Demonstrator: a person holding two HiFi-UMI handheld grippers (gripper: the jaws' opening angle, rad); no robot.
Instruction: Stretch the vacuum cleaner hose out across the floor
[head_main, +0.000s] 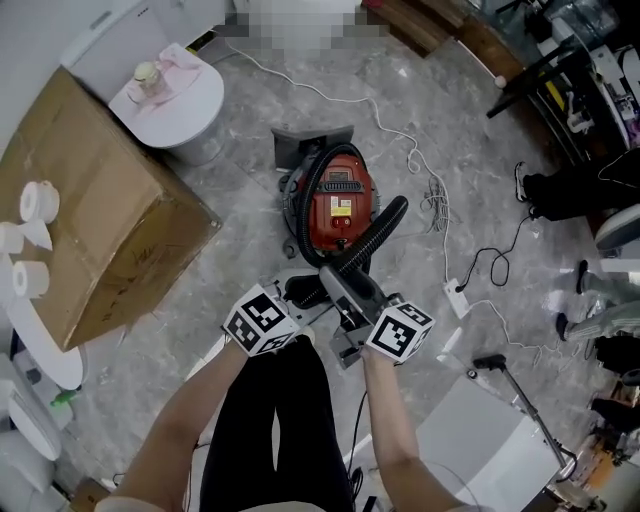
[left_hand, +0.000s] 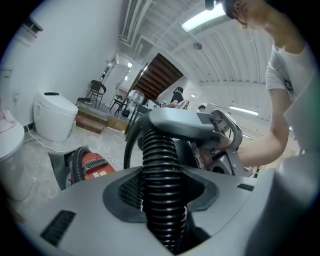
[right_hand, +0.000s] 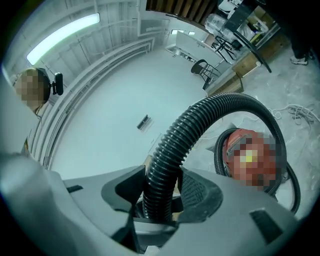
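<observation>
A red vacuum cleaner stands on the grey marble floor ahead of me. Its black ribbed hose loops round the body and runs back to a grey handle piece between my two marker cubes. In the left gripper view, my left gripper is shut on the hose, just below the grey handle. In the right gripper view, my right gripper is shut on the hose, which arcs up and over toward the vacuum.
A large cardboard box and a white toilet stand at the left. A white cable trails to a power strip on the right. A white machine sits at the lower right, and dark furniture at the upper right.
</observation>
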